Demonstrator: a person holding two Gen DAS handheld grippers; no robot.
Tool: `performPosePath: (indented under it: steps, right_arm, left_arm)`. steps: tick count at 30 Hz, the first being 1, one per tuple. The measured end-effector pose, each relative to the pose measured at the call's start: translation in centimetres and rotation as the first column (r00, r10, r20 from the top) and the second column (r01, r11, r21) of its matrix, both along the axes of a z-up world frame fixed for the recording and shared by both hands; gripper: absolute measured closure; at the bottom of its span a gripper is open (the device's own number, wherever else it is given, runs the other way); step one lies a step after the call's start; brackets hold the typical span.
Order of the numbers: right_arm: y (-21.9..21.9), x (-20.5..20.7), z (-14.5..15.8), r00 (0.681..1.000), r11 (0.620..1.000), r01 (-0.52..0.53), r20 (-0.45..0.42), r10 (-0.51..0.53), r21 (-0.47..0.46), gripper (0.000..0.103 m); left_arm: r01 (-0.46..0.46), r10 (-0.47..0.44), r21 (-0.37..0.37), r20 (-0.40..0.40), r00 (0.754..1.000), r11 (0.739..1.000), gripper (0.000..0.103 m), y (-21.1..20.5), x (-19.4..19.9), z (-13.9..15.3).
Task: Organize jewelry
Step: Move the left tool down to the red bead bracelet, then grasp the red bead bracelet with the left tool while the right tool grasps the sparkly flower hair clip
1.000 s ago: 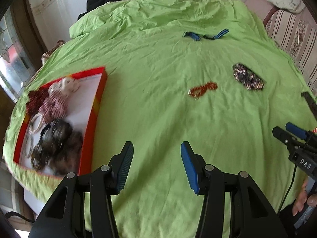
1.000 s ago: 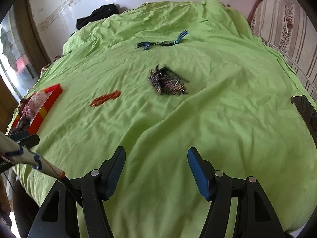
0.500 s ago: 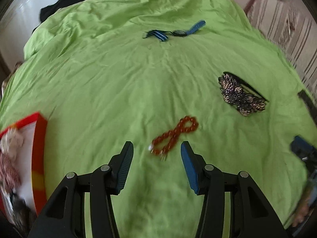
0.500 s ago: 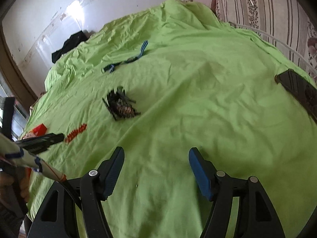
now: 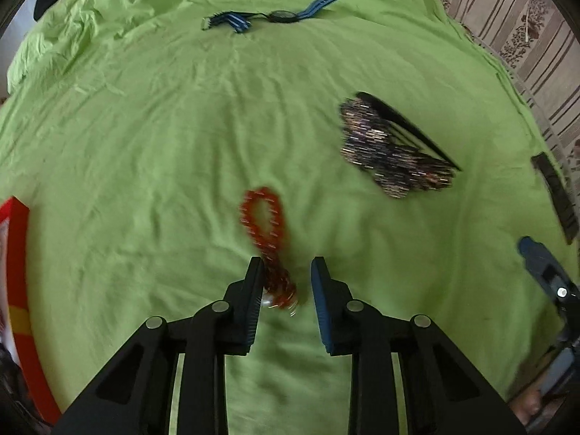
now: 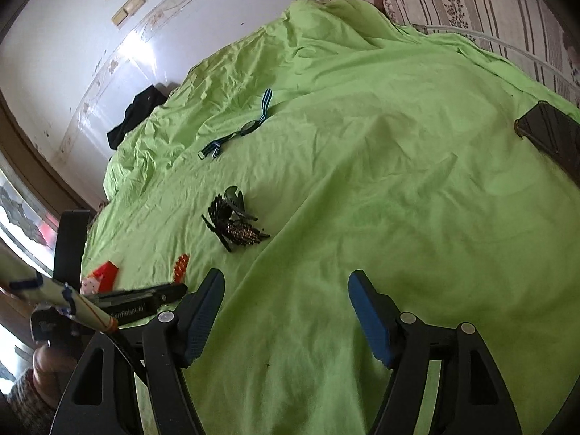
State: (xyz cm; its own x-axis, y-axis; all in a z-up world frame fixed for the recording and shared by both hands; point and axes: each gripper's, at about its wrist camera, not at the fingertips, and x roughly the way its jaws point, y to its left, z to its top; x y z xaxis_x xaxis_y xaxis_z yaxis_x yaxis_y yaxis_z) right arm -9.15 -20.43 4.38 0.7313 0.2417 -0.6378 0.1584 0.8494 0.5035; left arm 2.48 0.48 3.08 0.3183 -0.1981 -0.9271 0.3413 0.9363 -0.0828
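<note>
- The left tool (image 5: 286, 272) points steeply down at the bed, whose green sheet (image 5: 145, 145) fills the left wrist view.
- Its jaws are closing, with the near end of the red bead bracelet (image 5: 266, 232) between them; the beads lie against the left finger (image 5: 253, 290), while the right finger stands a little clear of them, so the grip is not yet clenched.
- The rest of the bracelet lies as a loop on the sheet, reaching away from the tool towards the far side.
- To the right of the bracelet, and a little farther off, lies a dark beaded hair comb (image 5: 391, 152) with black teeth, well apart from the bracelet.
- At the far side of the bed lies a blue striped watch (image 5: 272, 16), stretched out flat.
- At the left edge a red-rimmed tray (image 5: 20, 272) rests on the sheet; what it holds cannot be told here.
- The right tool (image 6: 286, 290) hovers over bare sheet, its jaws opening and released, with nothing between them.
- A dark phone (image 6: 551, 134) lies on the sheet at the right edge of the right wrist view.
- A black garment (image 6: 134, 116) lies at the far left corner of the bed, next to the wall.
</note>
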Motion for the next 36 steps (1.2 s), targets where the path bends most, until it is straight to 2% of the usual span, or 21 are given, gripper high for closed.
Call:
performPosePath:
  steps: [7, 13, 17, 19, 21, 25, 27, 33, 36]
  right_arm:
    - [-0.6, 0.3, -0.5, 1.0, 1.0, 0.019, -0.017, -0.018, 0.015, 0.026]
    - [0.1, 0.5, -0.9, 0.999, 0.999, 0.029, -0.033, -0.03, -0.029, 0.026]
    - [0.6, 0.7, -1.2, 0.999, 0.997, 0.025, -0.044, -0.028, -0.07, 0.026]
    - [0.6, 0.7, -1.1, 0.999, 0.997, 0.031, -0.042, -0.035, -0.076, 0.026]
    - [0.7, 0.6, -1.1, 0.999, 0.996, 0.034, -0.039, -0.037, -0.077, 0.026]
    - [1.3, 0.6, -1.4, 0.999, 0.993, 0.021, -0.04, -0.026, -0.113, 0.026]
    - [1.7, 0.6, -1.5, 0.999, 0.992, 0.011, -0.043, -0.017, -0.129, 0.026]
    - [2.5, 0.9, -0.1, 0.998, 0.991, -0.058, -0.022, 0.056, -0.121, 0.026]
    - [3.1, 2.6, 1.0, 0.994, 0.988, -0.111, -0.012, 0.11, -0.107, 0.027]
  left_arm:
    - [0.03, -0.029, -0.063, 0.017, 0.999, 0.998, 0.077, -2.0, -1.2, 1.7]
    - [0.035, -0.028, -0.09, 0.074, 0.997, 0.995, 0.076, -0.4, -2.6, 3.3]
    - [-0.042, 0.053, -0.093, 0.121, 0.991, 0.995, 0.076, 3.1, -3.4, 4.4]
    - [-0.104, 0.114, -0.081, 0.142, 0.983, 0.991, 0.064, 5.2, -4.0, 4.9]
    - [-0.171, 0.18, -0.068, 0.158, 0.971, 0.983, 0.059, 7.4, -4.4, 5.2]
    - [-0.222, 0.232, -0.082, 0.141, 0.963, 0.972, 0.059, 10.0, -4.7, 4.8]
    - [-0.21, 0.223, -0.101, 0.142, 0.964, 0.973, 0.059, 10.2, -4.8, 4.6]
    - [-0.155, 0.17, -0.13, 0.112, 0.979, 0.979, 0.059, 8.5, -3.2, 3.1]
    - [-0.149, 0.167, -0.195, 0.082, 0.982, 0.969, 0.059, 8.0, -1.5, 2.4]
